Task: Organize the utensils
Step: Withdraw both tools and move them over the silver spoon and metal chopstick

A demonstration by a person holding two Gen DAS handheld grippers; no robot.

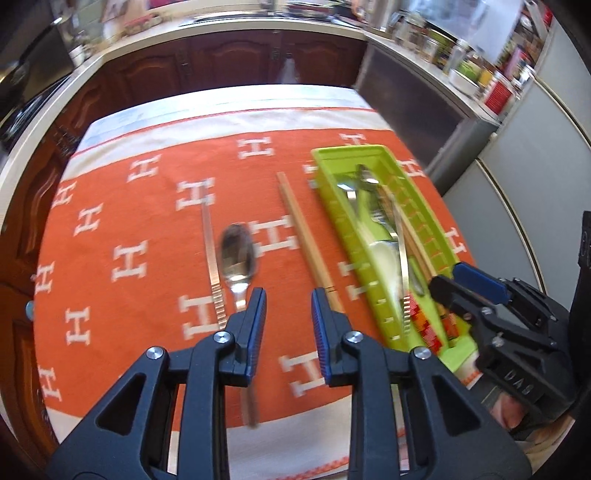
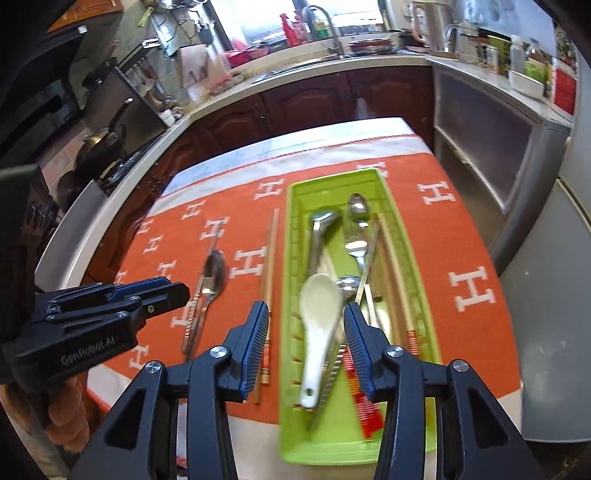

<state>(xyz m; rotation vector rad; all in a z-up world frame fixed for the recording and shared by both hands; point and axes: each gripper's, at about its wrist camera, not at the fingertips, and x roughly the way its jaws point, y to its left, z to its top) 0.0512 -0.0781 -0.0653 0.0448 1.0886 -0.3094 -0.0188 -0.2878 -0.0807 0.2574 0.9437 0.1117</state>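
Ok so nearest to the cameras you've got the two claws. The left gripper (image 1: 289, 306) has its jaws a modest way apart with nothing between them, just the orange cloth (image 1: 147, 236) with the white H pattern underneath. It hangs to the left of the green tray (image 2: 295, 280). The right gripper (image 2: 306, 325) stands wider, also empty, and it hovers right over the near end of that tray. The white ceramic spoon (image 2: 318, 310) shows through the gap between its pads, but the pads aren't pressing on it, it's just lying in the tray below.

Using the tray as the anchor: inside it, beside the white spoon, there's a ridged metal handle and a red patterned handle (image 2: 364, 402) at the near end. Further up there's a steel ladle-ish spoon (image 2: 321, 229) and a small metal spoon (image 2: 358, 208) toward the far end, plus some long thin sticks along the right wall. It's a bit blurry in there so I can't sort out every piece.

Just left of the tray, on the cloth, lies a wooden chopstick (image 1: 304, 236), roughly parallel to the tray. Further left of that is a metal spoon (image 1: 238, 258), and right beside it a flat metal utensil with a ridged handle (image 1: 211, 258).

Past the far end of the tray the cloth ends, then dark wood cabinets (image 2: 306, 103) and a counter with a sink tap (image 2: 325, 26).
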